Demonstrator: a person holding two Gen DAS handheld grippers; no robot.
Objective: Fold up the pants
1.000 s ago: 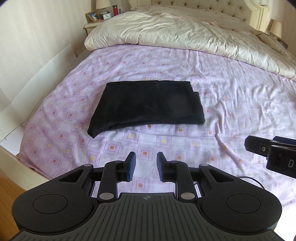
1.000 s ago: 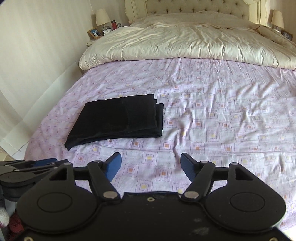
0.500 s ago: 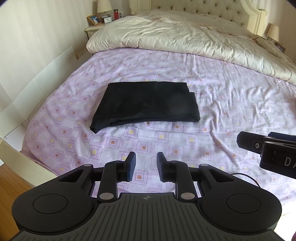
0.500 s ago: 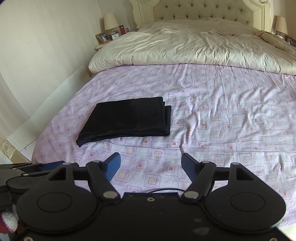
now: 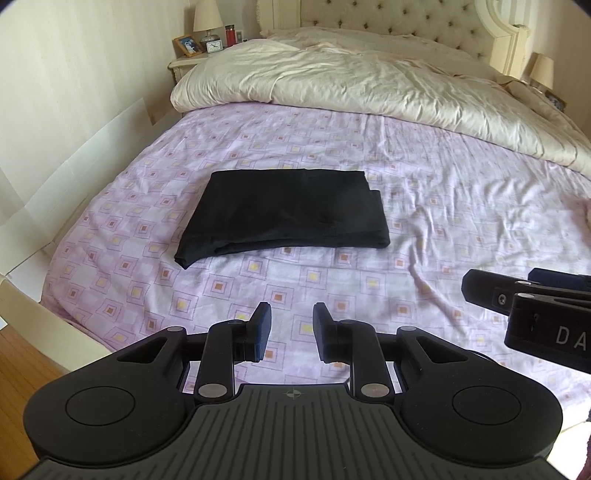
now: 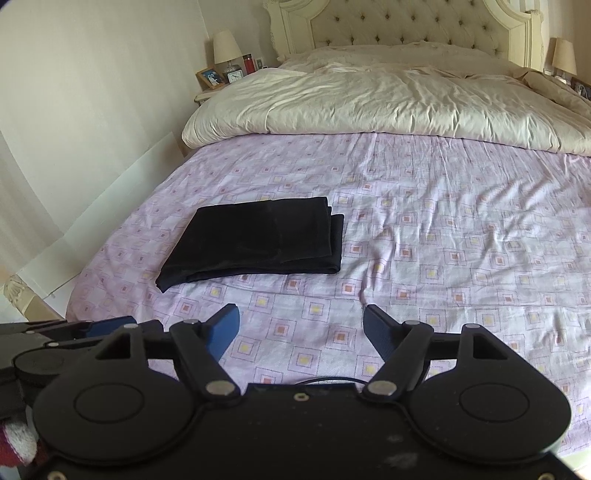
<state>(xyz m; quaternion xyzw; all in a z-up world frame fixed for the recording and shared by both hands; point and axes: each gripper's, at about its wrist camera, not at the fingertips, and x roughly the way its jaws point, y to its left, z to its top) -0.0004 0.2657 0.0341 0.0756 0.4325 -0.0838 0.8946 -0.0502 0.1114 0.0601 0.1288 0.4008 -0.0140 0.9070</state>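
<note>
Black pants [image 5: 284, 212] lie folded into a flat rectangle on the lilac patterned bed sheet [image 5: 424, 221]; they also show in the right wrist view [image 6: 255, 240], left of centre. My left gripper [image 5: 291, 328] hangs above the foot of the bed, well short of the pants, its fingers a small gap apart and empty. My right gripper [image 6: 301, 332] is wide open and empty, also back from the pants. The right gripper shows at the right edge of the left wrist view [image 5: 517, 299].
A cream duvet [image 5: 369, 85] is bunched across the head of the bed below a tufted headboard [image 6: 406, 26]. A nightstand [image 5: 184, 62] with a lamp, clock and photo frame stands at the far left. White wall runs along the left; wooden floor [image 5: 22, 350] shows at the bed's corner.
Both grippers have drawn back and up from the bed, so the folded pants look farther away. The pants have not moved. Both grippers' openings are unchanged.
</note>
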